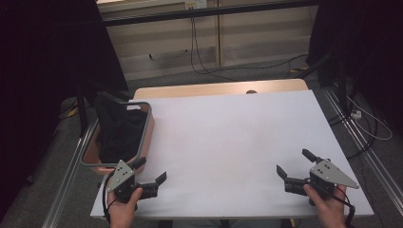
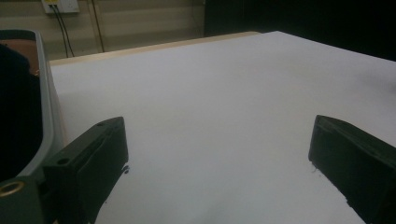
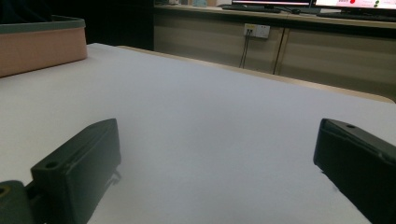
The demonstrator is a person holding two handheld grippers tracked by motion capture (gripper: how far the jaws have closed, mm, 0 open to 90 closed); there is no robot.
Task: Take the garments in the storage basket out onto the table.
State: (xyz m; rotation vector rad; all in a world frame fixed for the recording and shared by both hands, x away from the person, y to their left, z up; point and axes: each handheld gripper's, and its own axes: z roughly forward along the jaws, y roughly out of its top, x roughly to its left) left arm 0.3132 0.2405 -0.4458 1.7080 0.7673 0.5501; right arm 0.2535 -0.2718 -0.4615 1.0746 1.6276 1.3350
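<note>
A: Status of tools?

B: Left gripper [image 1: 151, 170] released, jaws spread wide, nothing between them; parked at near left corner of table [image 1: 228, 142], just beside basket [image 1: 145, 137]. Right gripper [image 1: 293, 164] likewise released and empty; parked at near right corner, well apart from the left.

A: Reason for that placement?

B: Judged as a ready stance; both held low and level over the white top, jaws pointed toward mid-table; wide spread suited to a soft, bulky pick. Left unit nearest the load, so likely first to reach.

A: Location of the work item?

B: Black cloth [image 1: 119, 130] bunched inside basket, piled above the rim at the far end; basket set at left table edge, partly overhanging it; not touched by either tool.

A: Confirmed from gripper views?

B: Left gripper view: grey rim of basket [image 2: 46, 107] close at left, dark mass of cloth [image 2: 16, 116] behind it; bare table ahead. Right gripper view: basket [image 3: 42, 44] far off at upper left; contents hidden by its wall.

A: Items hard to make out?

B: Type of cloth not determinable, folds lost in shadow; basket floor hidden beneath it; room sides dark; small dark object [image 1: 251, 91] at far table edge too small to identify; forearms cut off at bottom of high view.
</note>
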